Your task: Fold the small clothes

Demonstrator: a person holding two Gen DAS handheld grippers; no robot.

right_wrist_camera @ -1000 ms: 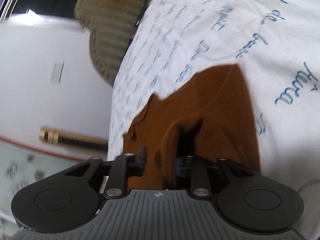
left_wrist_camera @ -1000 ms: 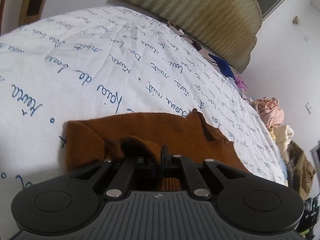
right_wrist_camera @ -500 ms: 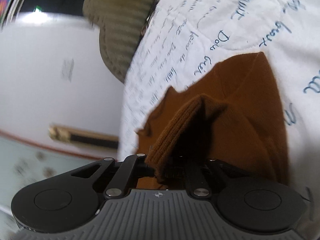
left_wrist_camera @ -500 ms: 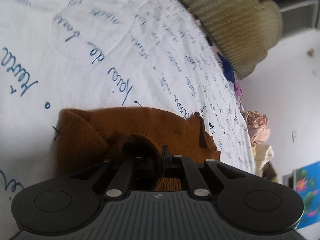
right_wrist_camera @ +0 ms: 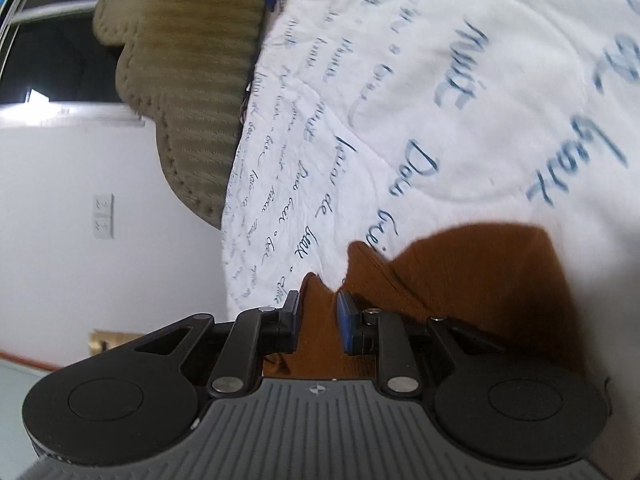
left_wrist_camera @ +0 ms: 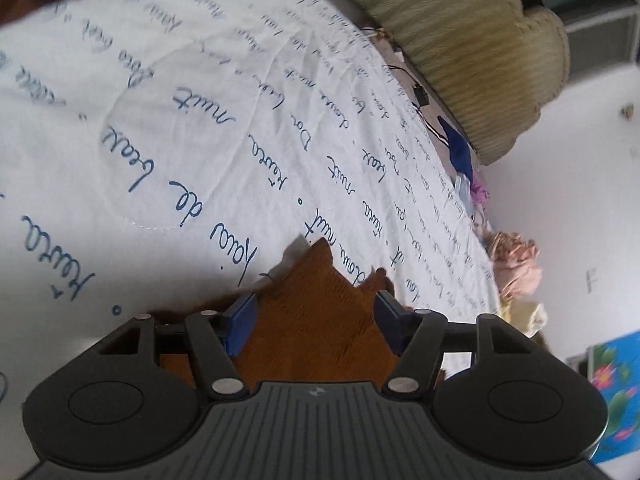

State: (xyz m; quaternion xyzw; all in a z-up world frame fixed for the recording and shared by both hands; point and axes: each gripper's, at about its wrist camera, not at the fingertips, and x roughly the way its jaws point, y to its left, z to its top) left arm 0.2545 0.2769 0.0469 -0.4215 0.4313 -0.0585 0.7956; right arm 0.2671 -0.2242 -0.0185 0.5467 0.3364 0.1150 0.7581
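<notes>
1. Brown knit garment [left_wrist_camera: 316, 316] is lying on the white quilt [left_wrist_camera: 160, 128] with the blue handwriting print, right up close under both cameras. Looks like something small and ribbed, can't tell exactly what piece of clothing it is.
2. Left gripper [left_wrist_camera: 316, 322] is sitting over it with the jaws spread wide, blue pads on either side and nothing pinched between them.
3. Right gripper [right_wrist_camera: 318, 320] is hovering over the garment's ragged near edge [right_wrist_camera: 320, 320], jaws parted but narrower than the left. Fabric is showing in the gap, but the pads don't seem to be squeezing it, so I'm calling it not holding.
4. My guess: one fold is getting laid down here and both sides are letting go of the cloth. The brown piece is looking doubled over in the right view, though it's blurry, so don't quote me.
5. Next move probably needs a fresh grab on an edge or corner, both sides lifting evenly so the knit isn't bunching, then carrying it across for another fold.
6. Beige ribbed headboard [left_wrist_camera: 472, 52] and a pile of other clothes [left_wrist_camera: 516, 264] are sitting well apart, at the far side of the bed.
</notes>
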